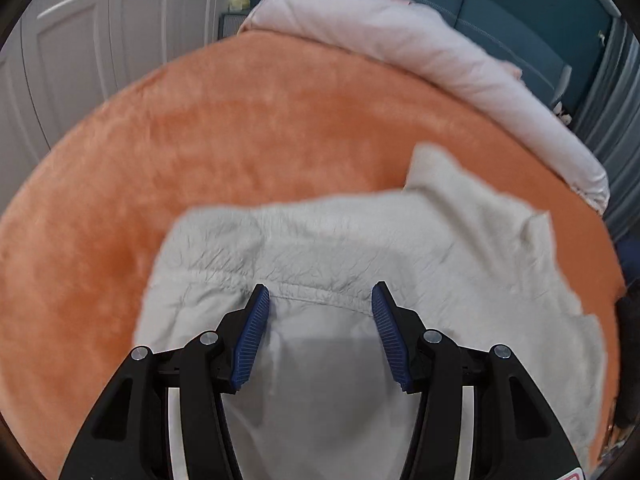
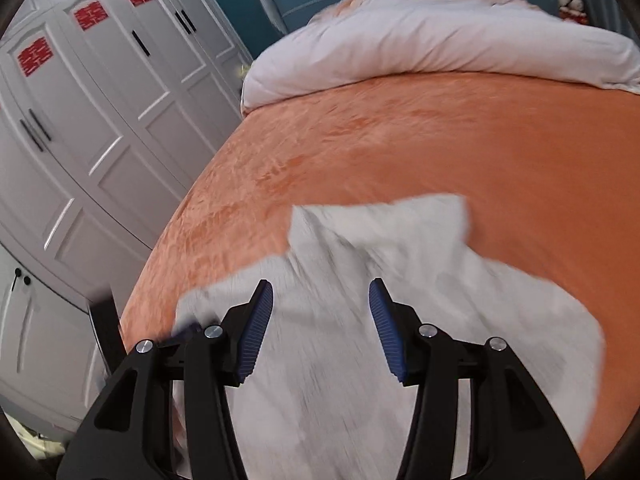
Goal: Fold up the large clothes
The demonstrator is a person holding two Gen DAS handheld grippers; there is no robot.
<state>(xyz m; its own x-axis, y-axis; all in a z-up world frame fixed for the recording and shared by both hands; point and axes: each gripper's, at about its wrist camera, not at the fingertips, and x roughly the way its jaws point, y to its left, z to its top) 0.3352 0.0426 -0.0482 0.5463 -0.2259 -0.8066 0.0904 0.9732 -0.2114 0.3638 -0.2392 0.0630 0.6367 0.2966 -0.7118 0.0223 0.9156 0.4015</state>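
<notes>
where the grey garment [image 1: 360,248] lies on orange bedding [image 1: 240,128], both hand-held grippers [image 1: 320,300] [image 2: 321,296] agape

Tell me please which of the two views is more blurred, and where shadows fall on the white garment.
Right wrist view: strong motion blur smears the white garment, while the open right gripper stays sharp. Left wrist view: milder blur, garment wrinkles readable, and the open left gripper casts a grey shadow on the cloth between its fingers. Both views: fisheye bending curves the orange blanket.

Orange bedspread [image 1: 240,128], rolled duvet [image 1: 400,36], wardrobe [image 2: 80,128].
</notes>
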